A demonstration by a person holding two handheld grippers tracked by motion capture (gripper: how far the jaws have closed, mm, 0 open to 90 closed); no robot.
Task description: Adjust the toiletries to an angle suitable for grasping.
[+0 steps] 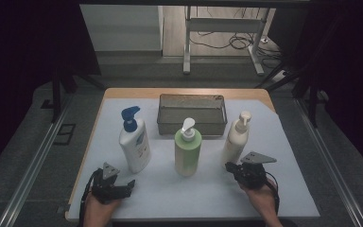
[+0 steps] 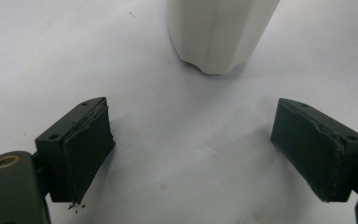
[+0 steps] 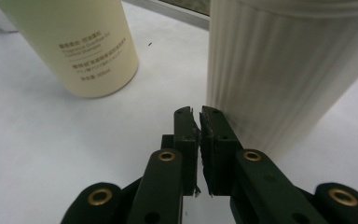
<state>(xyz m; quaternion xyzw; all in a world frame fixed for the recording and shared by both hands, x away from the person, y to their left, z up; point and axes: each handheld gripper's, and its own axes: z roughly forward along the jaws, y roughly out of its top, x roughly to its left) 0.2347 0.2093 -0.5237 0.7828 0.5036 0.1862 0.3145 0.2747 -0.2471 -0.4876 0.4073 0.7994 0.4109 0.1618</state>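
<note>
Three pump bottles are standing in a row across the middle of the counter (image 1: 283, 189), which is lying under a white sheet. The white bottle with the blue pump (image 1: 134, 142) is standing toward the left edge, the green bottle (image 1: 187, 152) in the middle, and the cream bottle (image 1: 237, 139) toward the right edge. One wire basket (image 1: 192, 115) is sitting behind them, nearer the far edge, its front rim just behind the green bottle's pump.

The left gripper (image 1: 125, 187) is resting near the front left corner, just in front of the white bottle with the blue pump. In the left gripper view its jaws are standing spread wide with bare sheet between them, and the base of that white bottle (image 2: 219, 35) is rising just beyond them, apart from both pads.

The right gripper (image 1: 230, 166) is sitting near the front edge toward the right, close beside the base of the cream bottle. In the right gripper view its jaws are pressed together with nothing between them, and the tips are lying just beside a ribbed pale bottle wall (image 3: 284, 70); whether they are touching it cannot be told. The green bottle (image 3: 81, 44), printed with small lettering, is standing farther off, well apart from the jaws.

Two grippers are in hand, one in each of the person's hands at the front edge.
</note>
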